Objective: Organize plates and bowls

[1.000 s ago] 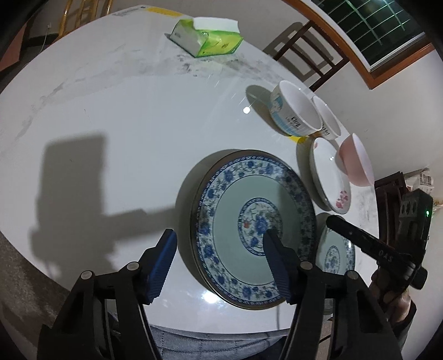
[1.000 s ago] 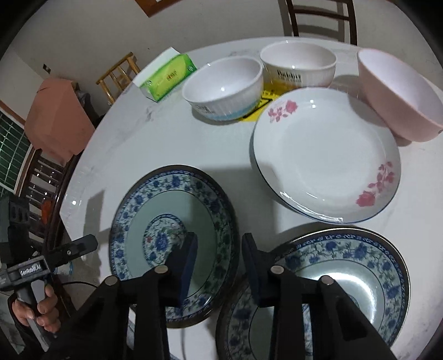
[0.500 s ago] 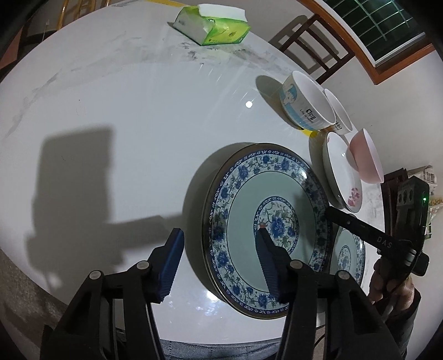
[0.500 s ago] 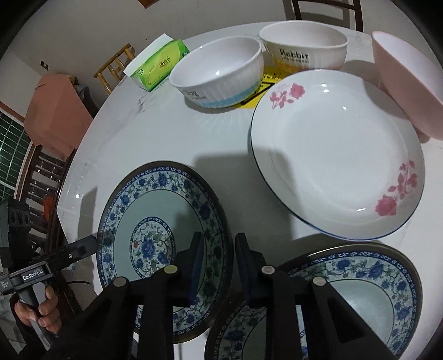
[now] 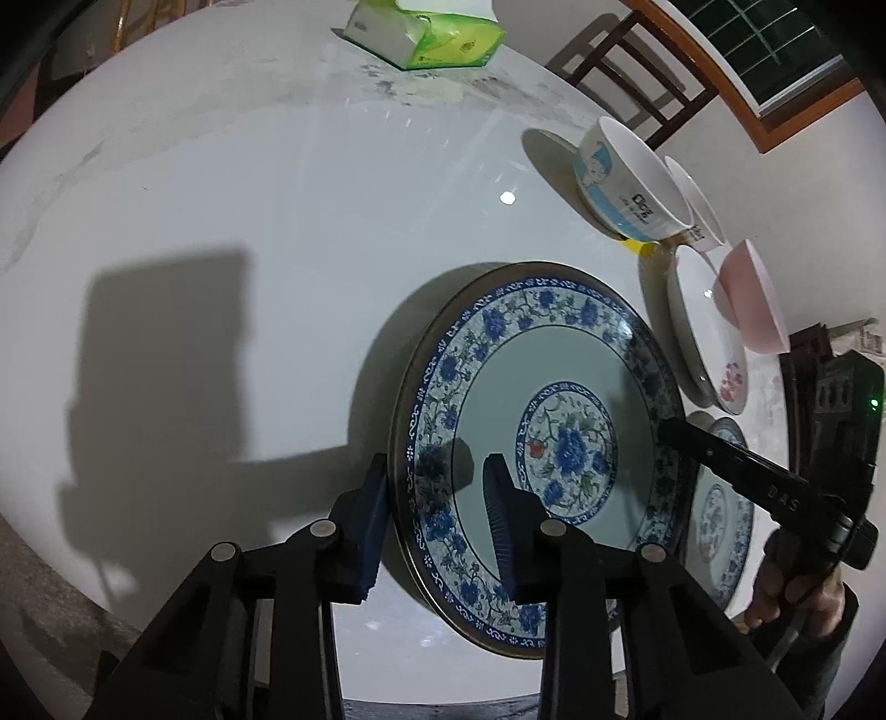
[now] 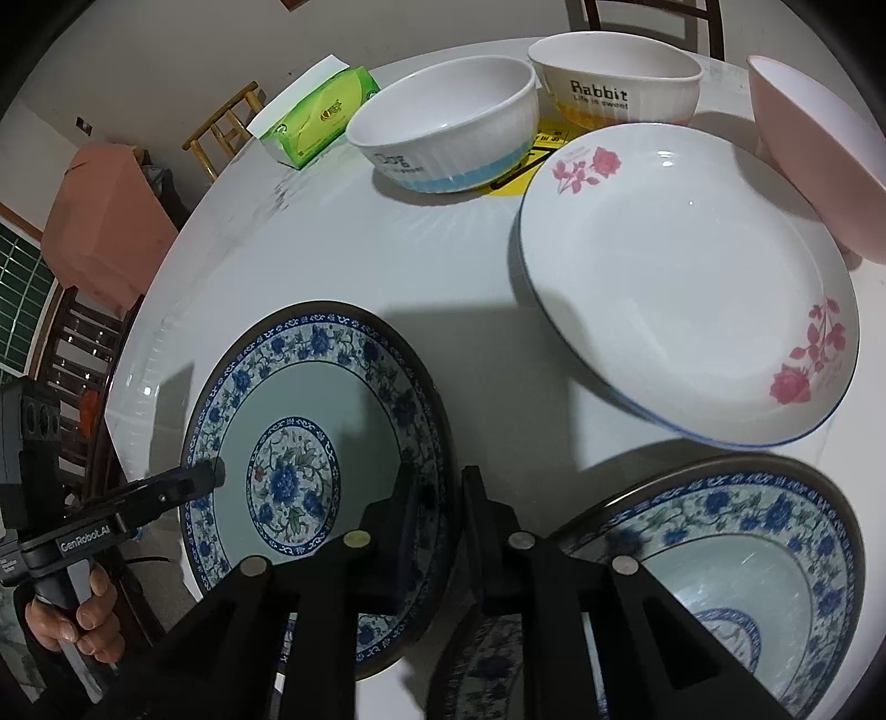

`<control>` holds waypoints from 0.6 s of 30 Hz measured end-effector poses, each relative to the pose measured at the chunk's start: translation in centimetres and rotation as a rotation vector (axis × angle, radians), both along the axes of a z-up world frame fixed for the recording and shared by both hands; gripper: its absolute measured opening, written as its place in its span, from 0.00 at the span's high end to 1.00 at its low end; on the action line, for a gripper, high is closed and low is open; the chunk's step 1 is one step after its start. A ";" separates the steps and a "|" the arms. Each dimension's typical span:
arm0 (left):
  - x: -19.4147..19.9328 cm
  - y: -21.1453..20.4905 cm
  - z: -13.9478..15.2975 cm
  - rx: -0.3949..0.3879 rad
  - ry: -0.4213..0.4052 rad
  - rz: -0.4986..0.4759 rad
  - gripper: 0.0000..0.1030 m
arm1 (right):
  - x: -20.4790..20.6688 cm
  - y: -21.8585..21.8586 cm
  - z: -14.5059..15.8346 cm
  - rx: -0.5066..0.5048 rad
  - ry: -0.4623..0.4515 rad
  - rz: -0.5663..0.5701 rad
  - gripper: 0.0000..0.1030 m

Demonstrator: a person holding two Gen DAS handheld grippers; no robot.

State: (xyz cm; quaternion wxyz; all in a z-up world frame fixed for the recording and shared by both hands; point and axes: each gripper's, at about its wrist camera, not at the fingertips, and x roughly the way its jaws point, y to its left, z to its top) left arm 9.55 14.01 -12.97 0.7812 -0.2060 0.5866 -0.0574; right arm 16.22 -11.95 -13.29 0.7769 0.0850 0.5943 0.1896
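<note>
A: Straddling the near-left rim of the blue-patterned plate [image 5: 559,410], the left gripper [image 5: 437,498] has one blue pad outside the edge and the other over the plate's inner face. Its jaws are closing, the rim between them; the outer pad sits right at the edge, but I cannot tell whether both pads press yet.

B: And the right gripper [image 6: 440,507]?

A: Its fingers are pressed together on the opposite rim of that same plate, one pad over the patterned border, the other just outside the edge. So both tongs hold opposite sides of one plate, which lies on the round white table [image 5: 266,183].

B: What lies beside it?

A: A second blue plate [image 6: 736,559] just to the right, its rim close to the first. Beyond that, a white plate with pink roses [image 6: 686,277].

B: Farther out?

A: A pink bowl [image 6: 814,138] at the rose plate's far edge, then a white bowl with a blue band [image 6: 448,127] and a bowl printed "Rabbit" [image 6: 614,77] side by side. Farthest, a green tissue box [image 5: 426,27] near the table's far edge.
</note>
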 end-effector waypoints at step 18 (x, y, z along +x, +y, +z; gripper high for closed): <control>1.2 5.9 2.7 0.142 -0.095 0.036 0.80 | -0.1 7.5 1.1 0.034 -0.052 -0.016 0.85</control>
